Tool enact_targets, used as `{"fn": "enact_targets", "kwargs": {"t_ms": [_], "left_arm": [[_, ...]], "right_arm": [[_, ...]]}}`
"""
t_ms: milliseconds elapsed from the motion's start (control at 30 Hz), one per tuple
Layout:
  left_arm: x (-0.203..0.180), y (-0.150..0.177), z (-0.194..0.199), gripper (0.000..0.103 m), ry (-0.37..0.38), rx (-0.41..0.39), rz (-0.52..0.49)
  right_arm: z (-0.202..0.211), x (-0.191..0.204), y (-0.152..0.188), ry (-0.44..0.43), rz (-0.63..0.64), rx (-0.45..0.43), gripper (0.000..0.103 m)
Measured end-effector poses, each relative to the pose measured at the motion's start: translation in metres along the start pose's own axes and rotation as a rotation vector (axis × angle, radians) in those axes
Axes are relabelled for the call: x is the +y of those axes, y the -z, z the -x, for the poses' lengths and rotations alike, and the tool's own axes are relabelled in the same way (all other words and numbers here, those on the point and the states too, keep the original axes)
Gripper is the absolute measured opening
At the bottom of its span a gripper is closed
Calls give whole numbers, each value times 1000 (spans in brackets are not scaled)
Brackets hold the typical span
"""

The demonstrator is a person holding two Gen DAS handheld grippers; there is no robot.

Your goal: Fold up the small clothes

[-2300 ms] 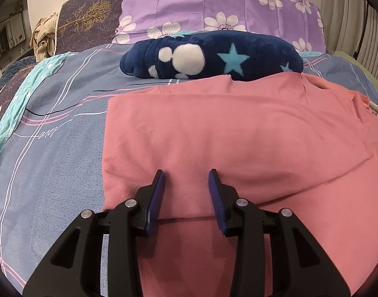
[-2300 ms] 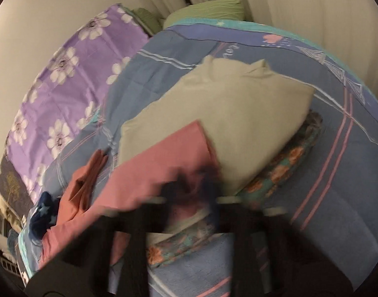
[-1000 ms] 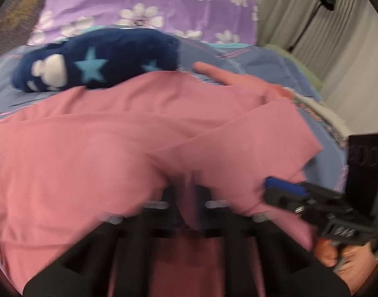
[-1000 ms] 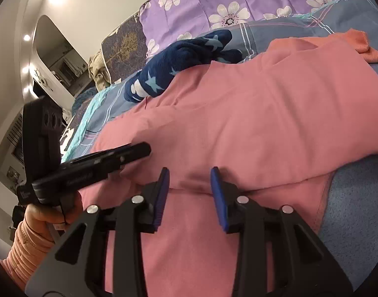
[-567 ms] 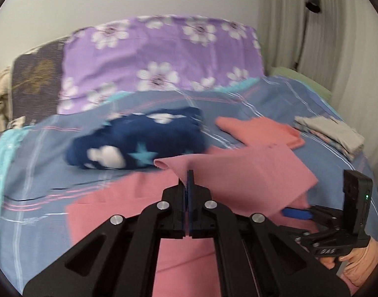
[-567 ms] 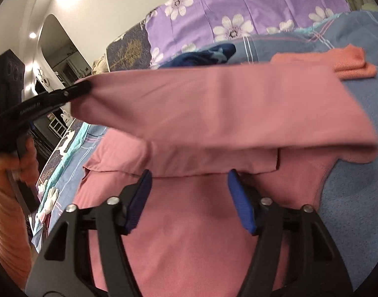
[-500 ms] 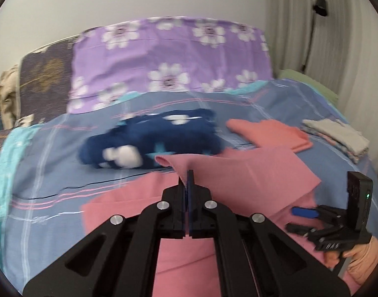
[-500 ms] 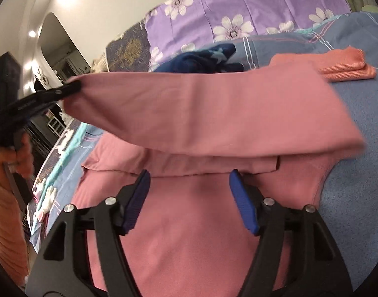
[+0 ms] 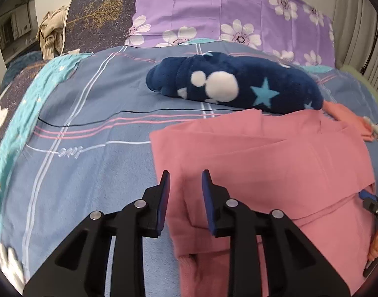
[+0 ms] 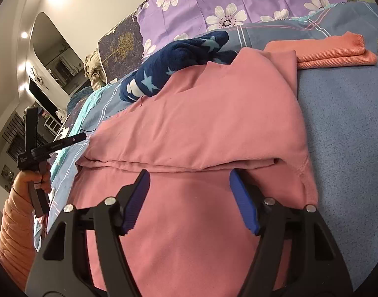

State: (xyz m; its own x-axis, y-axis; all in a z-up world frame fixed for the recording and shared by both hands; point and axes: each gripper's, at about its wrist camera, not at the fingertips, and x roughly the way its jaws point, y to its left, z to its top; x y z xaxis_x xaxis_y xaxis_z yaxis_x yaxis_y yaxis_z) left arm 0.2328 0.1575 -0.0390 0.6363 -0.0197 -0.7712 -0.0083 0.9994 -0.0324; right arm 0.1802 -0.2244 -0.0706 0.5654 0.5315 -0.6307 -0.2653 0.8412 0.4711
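Note:
A pink garment lies on the blue striped bedspread, folded over itself with a fold edge across it. It also shows in the right wrist view. My left gripper is open and empty over the garment's left edge. My right gripper is wide open and empty, just in front of the fold edge. The left gripper also shows in the right wrist view, held by a hand at the garment's left side. The right gripper's tip shows in the left wrist view at the garment's right side.
A dark blue fleece item with stars lies behind the pink garment. A folded orange garment lies at the back right. Purple flowered pillows stand at the head of the bed.
The left gripper was shut on a lifted pink flap; it has laid the flap down over the garment and opened. The right gripper stays open in front of the fold.

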Motion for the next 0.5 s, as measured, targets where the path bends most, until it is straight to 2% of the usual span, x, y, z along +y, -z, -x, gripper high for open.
{"fn": "enact_targets", "kwargs": {"t_ms": [100,133,200,233,267,333,400,433,467,500], "left_arm": [[-13,8,5,30,60,-32,-30],[-21,11,0,34,77,-25,-48],[-34,22,-18,34,84,28,-72],[-39,28,-30,37,75,59,-80],[-47,37,-33,38,30,-5,-116],[-53,38,-30,39,-4,-13,-143],[-57,40,-30,39,-31,-20,-162],[-58,40,-29,39,-40,-23,-169],[-60,40,-29,39,-48,-24,-175],[-61,41,-29,39,-56,-25,-181]], "right_arm": [[-1,1,0,5,6,3,69],[-1,2,0,8,9,3,69],[0,4,0,23,19,3,69],[3,7,0,39,26,1,69],[5,9,0,44,32,0,69],[22,15,-6,-9,60,-16,69],[47,14,-21,-21,73,-86,66],[60,8,-32,16,70,-136,66],[67,4,-38,55,65,-163,60],[75,-5,-46,129,57,-182,48]]}}
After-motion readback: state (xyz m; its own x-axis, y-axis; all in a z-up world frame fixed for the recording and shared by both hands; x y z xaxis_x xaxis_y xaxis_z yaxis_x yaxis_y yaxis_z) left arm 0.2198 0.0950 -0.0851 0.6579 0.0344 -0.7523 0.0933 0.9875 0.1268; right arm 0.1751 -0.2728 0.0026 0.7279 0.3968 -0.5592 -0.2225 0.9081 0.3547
